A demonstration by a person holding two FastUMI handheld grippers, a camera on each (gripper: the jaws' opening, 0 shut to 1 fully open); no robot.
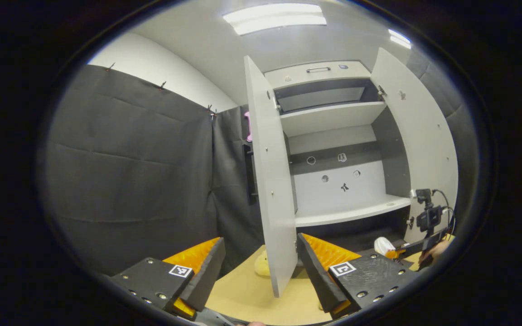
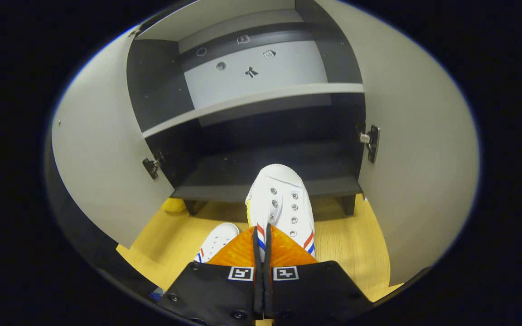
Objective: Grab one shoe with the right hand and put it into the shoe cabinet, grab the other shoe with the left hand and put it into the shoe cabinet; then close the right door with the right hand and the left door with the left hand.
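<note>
My right gripper (image 2: 262, 232) is shut on the heel end of a white shoe (image 2: 280, 199) with red and blue stripes. The shoe points toe-first at the shoe cabinet's dark bottom shelf (image 2: 243, 179), its toe over the shelf's front edge. The other white shoe (image 2: 218, 239) lies on the floor just left of my fingers. In the left gripper view, my left gripper (image 1: 259, 242) stands open and holds nothing, facing the edge of the left door (image 1: 272, 190). Far off at the lower right, the right gripper (image 1: 396, 252) and the held shoe (image 1: 382, 246) sit by the cabinet's base.
Both cabinet doors stand wide open, the left door (image 2: 102, 167) and the right door (image 2: 417, 172) flanking the opening. Two pale shelves (image 1: 347, 213) sit higher up. A yellow object (image 1: 261, 265) lies on the wooden floor (image 2: 360, 244) near the left door's foot.
</note>
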